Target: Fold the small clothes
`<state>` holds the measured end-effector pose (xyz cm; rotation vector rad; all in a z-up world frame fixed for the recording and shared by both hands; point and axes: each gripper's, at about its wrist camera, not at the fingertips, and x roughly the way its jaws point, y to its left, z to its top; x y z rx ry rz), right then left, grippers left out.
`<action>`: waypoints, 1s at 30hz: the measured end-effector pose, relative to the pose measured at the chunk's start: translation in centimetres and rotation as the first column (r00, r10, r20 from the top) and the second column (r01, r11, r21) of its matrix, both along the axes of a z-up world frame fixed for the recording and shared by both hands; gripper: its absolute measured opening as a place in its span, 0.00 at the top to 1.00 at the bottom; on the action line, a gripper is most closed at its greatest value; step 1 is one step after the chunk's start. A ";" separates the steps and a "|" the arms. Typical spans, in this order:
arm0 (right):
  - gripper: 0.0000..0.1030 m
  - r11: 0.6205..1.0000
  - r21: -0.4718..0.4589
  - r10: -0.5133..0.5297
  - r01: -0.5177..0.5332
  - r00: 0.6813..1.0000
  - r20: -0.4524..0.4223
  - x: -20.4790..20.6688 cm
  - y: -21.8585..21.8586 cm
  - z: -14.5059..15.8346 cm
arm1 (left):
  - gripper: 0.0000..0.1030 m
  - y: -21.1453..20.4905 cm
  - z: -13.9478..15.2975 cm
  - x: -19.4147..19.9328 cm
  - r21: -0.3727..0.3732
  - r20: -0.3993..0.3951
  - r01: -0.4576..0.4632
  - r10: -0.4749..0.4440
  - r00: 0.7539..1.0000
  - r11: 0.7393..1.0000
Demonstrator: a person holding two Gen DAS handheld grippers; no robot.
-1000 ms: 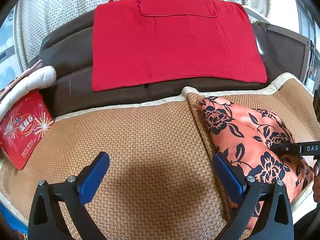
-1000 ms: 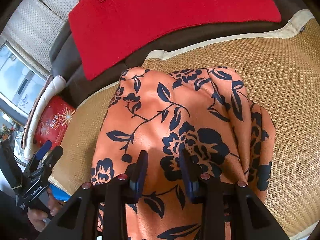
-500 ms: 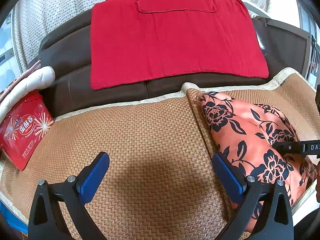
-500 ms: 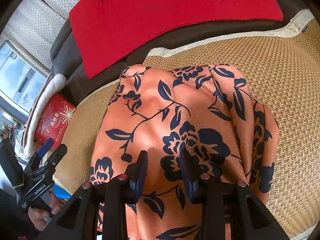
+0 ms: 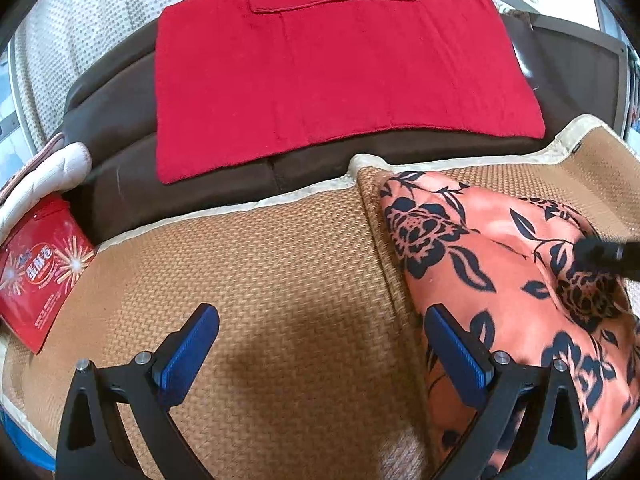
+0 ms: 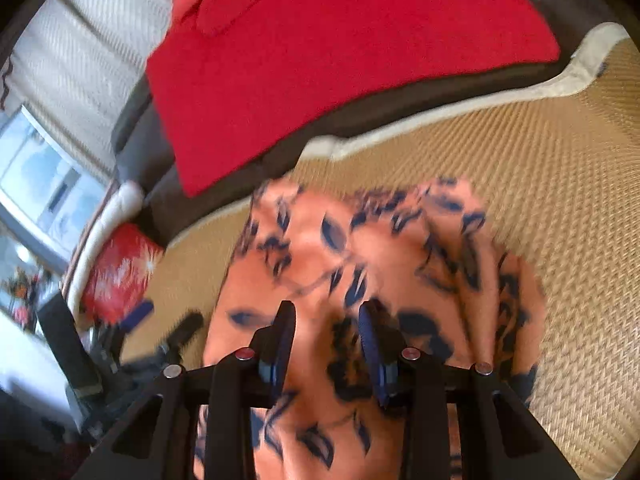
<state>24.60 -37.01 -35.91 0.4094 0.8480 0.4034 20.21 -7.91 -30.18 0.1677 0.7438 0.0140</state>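
While the left gripper (image 5: 320, 344) gapes empty, the right gripper (image 6: 326, 344) pinches the crumpled orange floral garment (image 6: 360, 264).

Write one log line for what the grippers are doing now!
left gripper: open, over woven mat | right gripper: on floral cloth, grip unclear

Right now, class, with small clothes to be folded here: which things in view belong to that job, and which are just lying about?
Belong to the job:
- floral garment
- left gripper, open over the mat
- right gripper, over the garment

Just lying about:
- woven mat
- red towel
- red snack bag
- sofa
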 end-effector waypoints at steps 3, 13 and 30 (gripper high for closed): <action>0.64 0.994 0.032 -0.102 0.101 0.995 0.016 1.1 -1.3 -0.1 | 0.00 -0.7 -0.8 1.0 -0.019 -0.029 0.002 -0.002 1.000 1.000; 0.64 0.982 0.126 -0.133 0.139 0.990 -0.056 3.7 -3.9 -2.0 | 0.00 0.3 -1.8 2.7 -0.167 -0.127 -0.034 0.013 0.992 0.985; 0.63 0.993 0.042 -0.113 0.112 0.994 0.008 -7.6 -4.7 0.2 | 0.00 -1.4 0.0 -4.4 -0.043 -0.033 0.062 -0.063 0.997 0.997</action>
